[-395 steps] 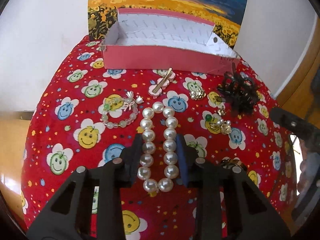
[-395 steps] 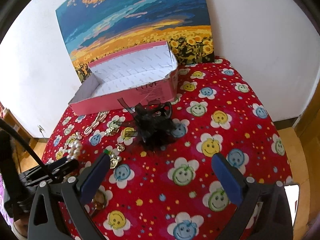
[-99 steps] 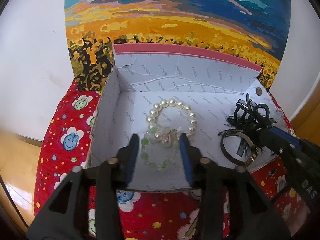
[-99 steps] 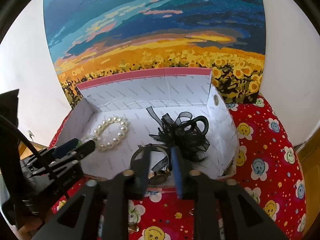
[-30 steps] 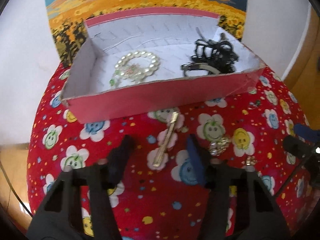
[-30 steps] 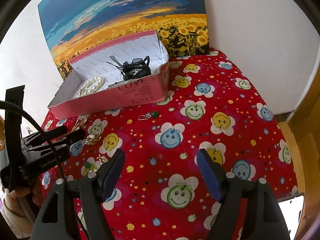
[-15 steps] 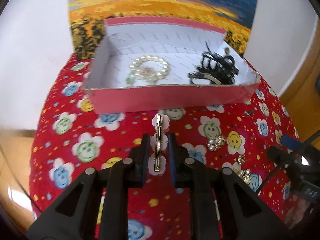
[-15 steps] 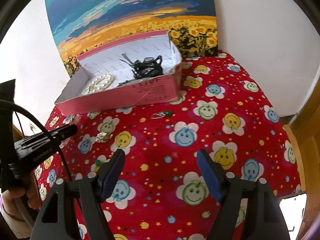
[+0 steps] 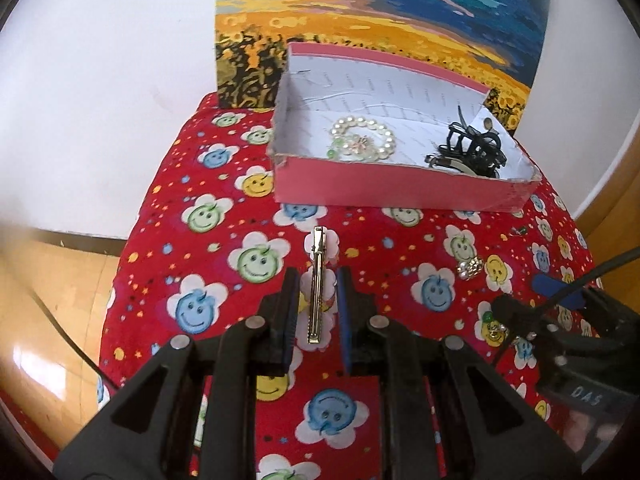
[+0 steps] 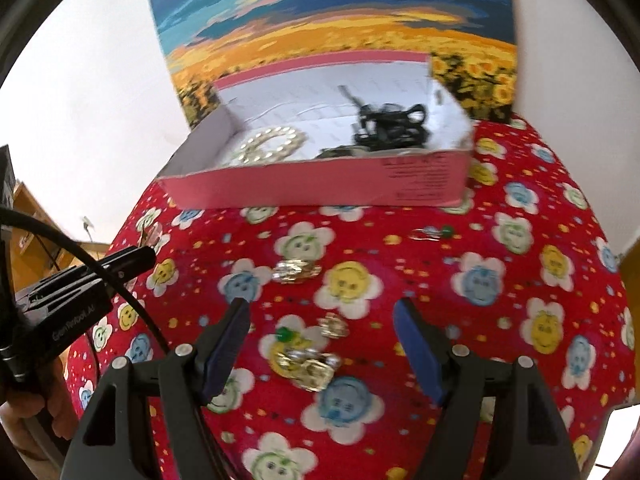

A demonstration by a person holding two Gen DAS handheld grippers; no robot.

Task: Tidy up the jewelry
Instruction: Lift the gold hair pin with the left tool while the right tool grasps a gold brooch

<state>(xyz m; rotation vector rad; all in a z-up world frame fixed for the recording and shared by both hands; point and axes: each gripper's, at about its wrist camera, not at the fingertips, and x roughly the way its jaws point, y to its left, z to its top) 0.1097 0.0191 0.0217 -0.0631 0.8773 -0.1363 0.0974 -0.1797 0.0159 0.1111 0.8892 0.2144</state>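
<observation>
**Hair clip gripped on the left, box ahead**

Your left gripper [image 9: 316, 304] has its jaws nearly closed on the slim gold metal hair clip with white petal backing [image 9: 318, 280], held above the red smiley-flower cloth [image 9: 224, 264] short of the pink cardboard box [image 9: 400, 190]. Keep it level, clear the near wall, and release beside the pearl bracelet [image 9: 362, 138]. Your right gripper [image 10: 322, 346] hangs with jaws wide and empty over the gold earrings [image 10: 308, 364]; centre on them before closing.

One box [image 9: 400, 190], one hair clip [image 9: 318, 284], one pearl bracelet [image 9: 362, 136], one painting [image 9: 380, 20].
</observation>
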